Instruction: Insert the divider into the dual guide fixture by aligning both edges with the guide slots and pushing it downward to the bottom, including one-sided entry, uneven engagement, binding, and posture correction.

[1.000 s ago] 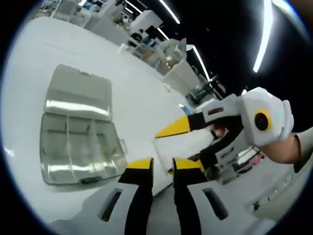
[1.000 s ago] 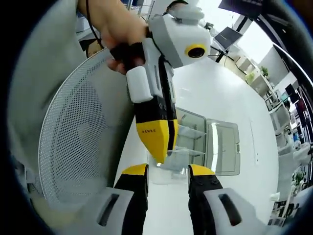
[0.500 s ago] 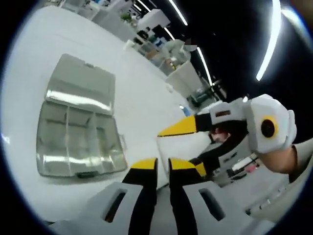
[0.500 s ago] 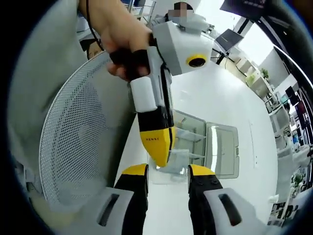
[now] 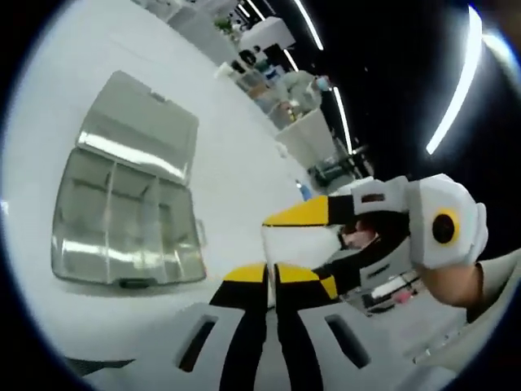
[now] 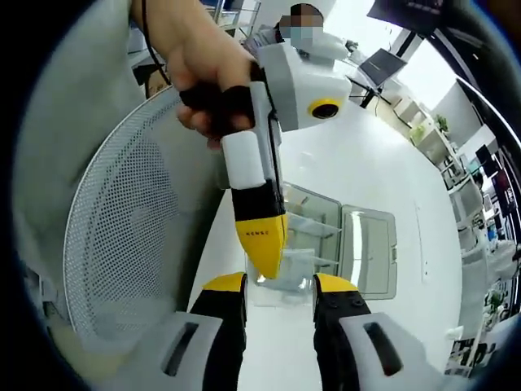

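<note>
The clear divider [image 6: 281, 281] spans the gap between my right gripper's [image 6: 279, 285] two yellow-tipped jaws, which hold it by its side edges. My left gripper [image 6: 264, 248] comes down from above, held by a hand, and its yellow tip is pinched on the divider's near corner. In the left gripper view the divider [image 5: 295, 244] is a pale sheet between the right gripper's [image 5: 313, 244] jaws, and my left gripper [image 5: 271, 273] has its jaws nearly together on the sheet's edge. The clear fixture box [image 5: 122, 216], its lid open, lies on the white table to the left, also seen beyond the divider [image 6: 350, 244].
A white mesh chair back [image 6: 122, 236] stands close on the left of the right gripper view. The white table [image 6: 366, 163] stretches beyond the box. Desks and equipment [image 5: 269, 73] line the far background.
The left gripper's jaws have drawn together from a visible gap to nearly touching, on the divider's edge. The left view has tilted; the right gripper has held still.
</note>
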Demonstrator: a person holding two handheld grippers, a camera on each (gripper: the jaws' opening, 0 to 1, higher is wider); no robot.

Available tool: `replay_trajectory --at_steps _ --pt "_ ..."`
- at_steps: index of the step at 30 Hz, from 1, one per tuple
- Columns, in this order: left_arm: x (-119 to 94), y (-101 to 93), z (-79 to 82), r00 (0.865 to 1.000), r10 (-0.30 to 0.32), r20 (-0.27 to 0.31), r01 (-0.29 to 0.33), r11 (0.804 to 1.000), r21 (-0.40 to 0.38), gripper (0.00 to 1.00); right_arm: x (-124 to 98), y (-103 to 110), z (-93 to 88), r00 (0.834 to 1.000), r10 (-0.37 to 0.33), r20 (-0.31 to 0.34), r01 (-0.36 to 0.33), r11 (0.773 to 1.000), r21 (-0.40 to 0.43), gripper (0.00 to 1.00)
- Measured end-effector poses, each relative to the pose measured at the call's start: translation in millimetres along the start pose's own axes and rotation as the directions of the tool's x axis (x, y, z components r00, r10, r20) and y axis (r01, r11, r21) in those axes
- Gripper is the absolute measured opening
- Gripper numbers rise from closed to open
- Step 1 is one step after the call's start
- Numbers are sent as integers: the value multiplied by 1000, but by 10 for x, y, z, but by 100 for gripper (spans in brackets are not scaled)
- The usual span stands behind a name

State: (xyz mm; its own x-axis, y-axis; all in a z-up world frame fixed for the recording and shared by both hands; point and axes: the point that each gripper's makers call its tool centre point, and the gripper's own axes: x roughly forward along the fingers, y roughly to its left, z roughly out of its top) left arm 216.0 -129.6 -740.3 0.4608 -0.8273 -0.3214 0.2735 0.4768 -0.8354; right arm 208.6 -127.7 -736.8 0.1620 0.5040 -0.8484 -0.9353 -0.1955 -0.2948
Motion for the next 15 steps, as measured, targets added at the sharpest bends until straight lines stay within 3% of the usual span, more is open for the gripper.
replay_trajectory --at_steps 9,15 --pt "-10 27 25 1000 -10 24 11 997 -74 0 21 -32 12 1000 -5 -4 5 1000 -21 28" --pt "-43 40 65 999 -16 32 18 998 -59 0 -26 -92 21 1000 -12 6 12 1000 -23 26"
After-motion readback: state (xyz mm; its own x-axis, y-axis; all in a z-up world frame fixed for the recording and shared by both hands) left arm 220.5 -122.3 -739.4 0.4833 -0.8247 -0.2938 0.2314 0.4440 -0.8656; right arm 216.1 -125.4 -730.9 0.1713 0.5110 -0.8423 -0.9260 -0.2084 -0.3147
